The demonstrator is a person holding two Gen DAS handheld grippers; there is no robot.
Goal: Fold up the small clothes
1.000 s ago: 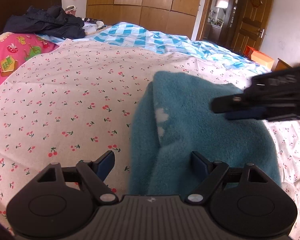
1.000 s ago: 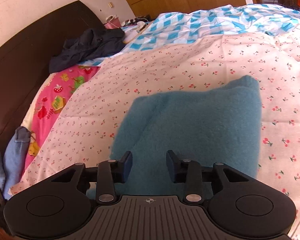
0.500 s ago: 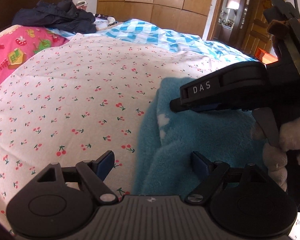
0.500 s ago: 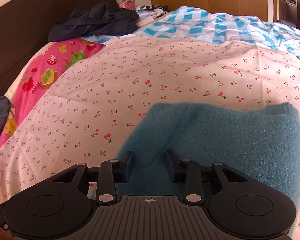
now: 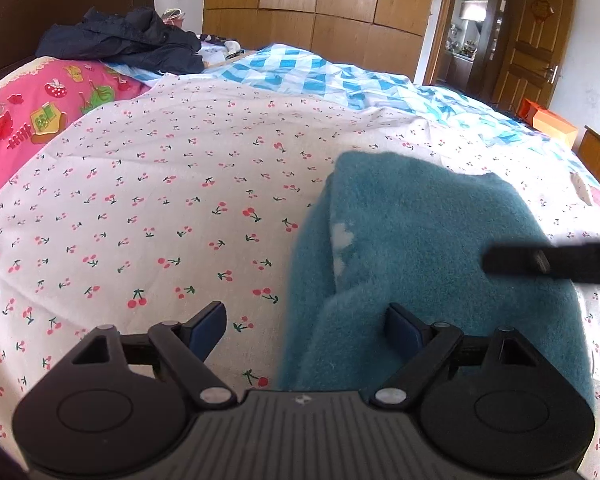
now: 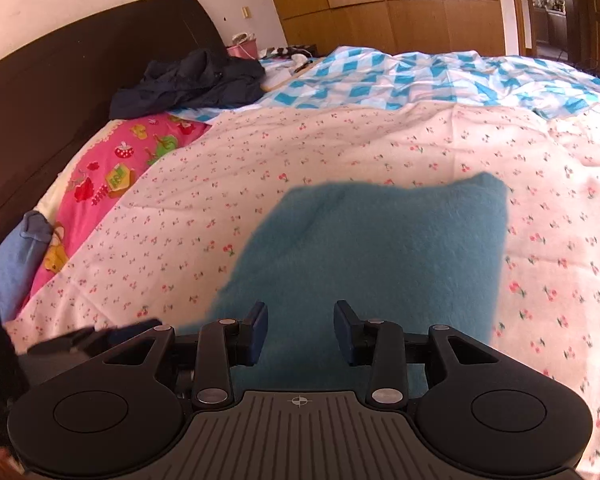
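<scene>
i am hovering both claws, left claw (image 5: 306, 326) wide, right claw (image 6: 300, 330) half-open and empty, over the folded teal garment (image 5: 420, 240); next needs gripping its near edge.

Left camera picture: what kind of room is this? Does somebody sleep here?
Most likely a bedroom in a home. A big bed with a cherry-print sheet fills the view, wooden wardrobes line the far wall, and a fuzzy teal garment lies on the sheet.

Open cherry-print sheet (image 5: 160, 208) leftward, seemingly.
</scene>
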